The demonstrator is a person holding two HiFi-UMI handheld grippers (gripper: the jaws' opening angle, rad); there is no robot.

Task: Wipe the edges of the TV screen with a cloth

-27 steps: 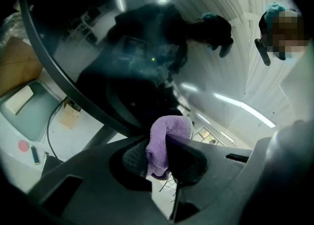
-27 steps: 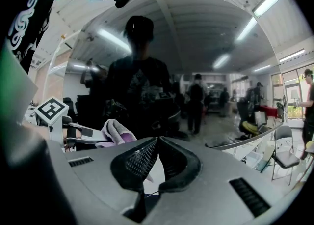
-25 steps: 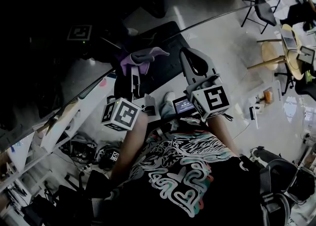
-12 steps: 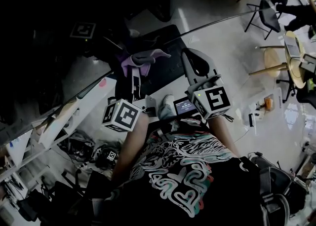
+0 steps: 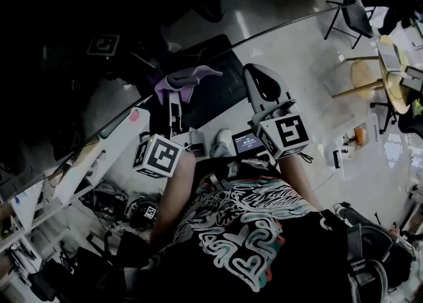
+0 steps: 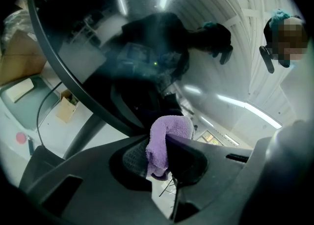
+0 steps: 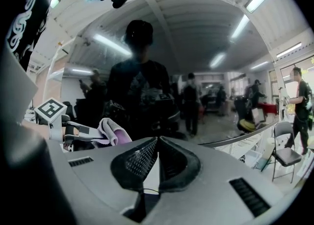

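- The left gripper (image 6: 164, 146) has its jaws pressed together on a fold of the purple cloth (image 6: 161, 138). The pinch is low, so a loose bunch stands out past the tips, presumably to put fabric and not plastic on the glass.
- The right gripper (image 7: 158, 144) has its jaws together with nothing between them. In the head view it hangs right of centre, beside the left one, and seems to be simply keeping clear.
- The dark TV screen (image 6: 127, 37) fills the upper left of the left gripper view. Its edge (image 6: 59, 71) curves down towards the cloth.
- In the head view the cloth (image 5: 184, 80) sits just left of centre, close to the diagonal screen border. I cannot tell whether it touches.
- Judging by this, wiping along that border is under way or about to begin.
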